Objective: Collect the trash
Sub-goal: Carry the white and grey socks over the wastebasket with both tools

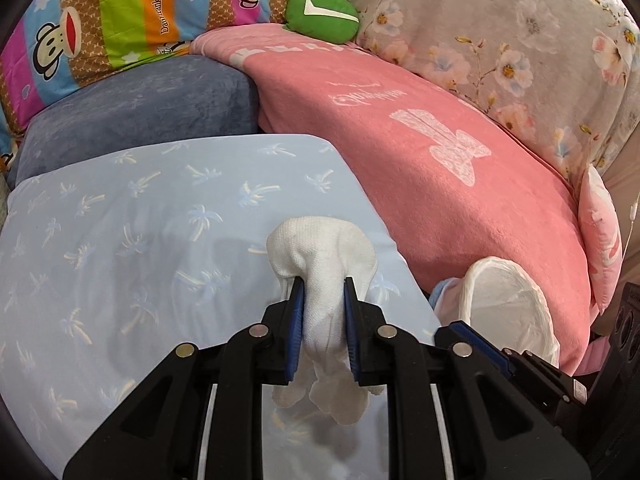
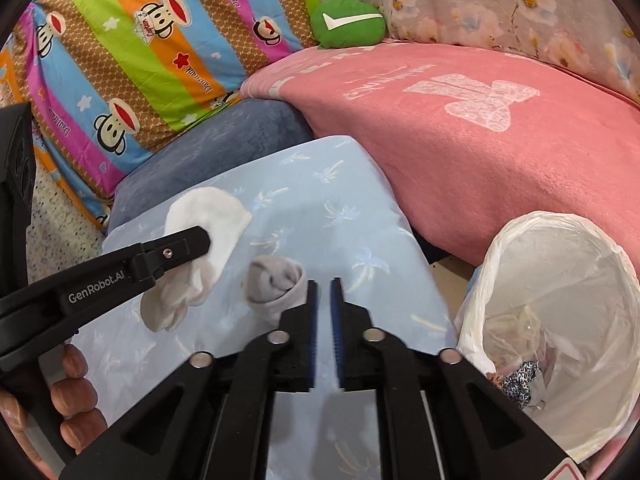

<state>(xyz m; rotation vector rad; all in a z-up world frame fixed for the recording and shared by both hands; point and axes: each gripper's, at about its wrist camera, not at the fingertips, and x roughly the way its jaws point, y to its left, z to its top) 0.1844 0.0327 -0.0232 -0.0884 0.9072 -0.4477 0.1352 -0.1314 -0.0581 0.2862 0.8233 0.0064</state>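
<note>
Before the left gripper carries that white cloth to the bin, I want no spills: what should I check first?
1. Left gripper shut on the white cloth: ok.
2. Cloth fully lifted off the blue palm-print pillow: cannot tell; its tail hangs low.
3. Bin mouth open, liner in place: ok.
4. Room in the bin: ok; only a few scraps at the bottom.
5. Right gripper out of the way: not ok; it sits between cloth and bin, fingers nearly shut and holding nothing.
6. Grey sock ball collected: not ok; it lies on the pillow.
</note>
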